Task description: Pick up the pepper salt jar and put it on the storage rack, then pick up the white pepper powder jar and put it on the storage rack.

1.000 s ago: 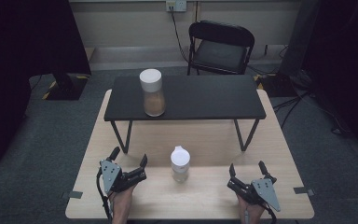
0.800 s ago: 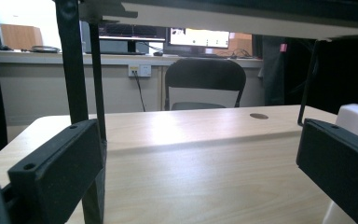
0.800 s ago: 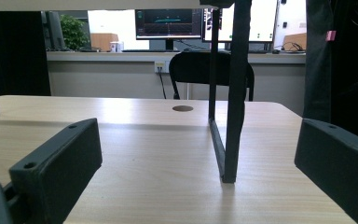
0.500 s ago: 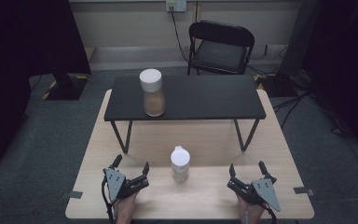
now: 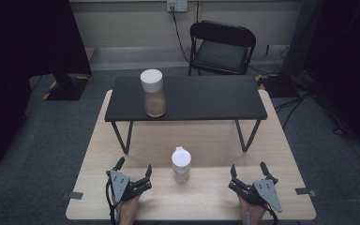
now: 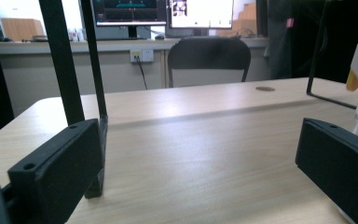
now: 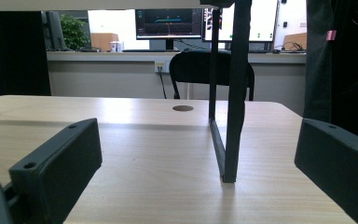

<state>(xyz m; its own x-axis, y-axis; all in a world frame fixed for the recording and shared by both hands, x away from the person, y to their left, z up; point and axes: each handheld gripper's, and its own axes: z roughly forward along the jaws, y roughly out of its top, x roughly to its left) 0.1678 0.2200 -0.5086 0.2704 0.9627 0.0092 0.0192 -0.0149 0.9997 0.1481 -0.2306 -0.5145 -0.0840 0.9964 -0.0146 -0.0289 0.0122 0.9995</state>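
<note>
Work not yet begun, by my judgement. The left gripper [image 5: 133,171] rests at the near edge of the pale wooden table [image 5: 281,154], jaws spread wide on nothing. The right gripper [image 5: 247,171] sits likewise, jaws apart and empty.

The small clear bottle with a white cap [image 5: 180,164] stands upright just beside the left gripper's inner finger [image 5: 148,170] (untouched), well apart from the right. The tall white-lidded jar of brown contents [image 5: 153,93] stands on the black metal-legged shelf [image 5: 206,98], far ahead of both. Every grasp remains outstanding.

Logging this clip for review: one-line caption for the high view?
Two open hand-held grippers, left and right, flank a white-capped bottle on the wooden table; a jar stands on the black shelf.
</note>
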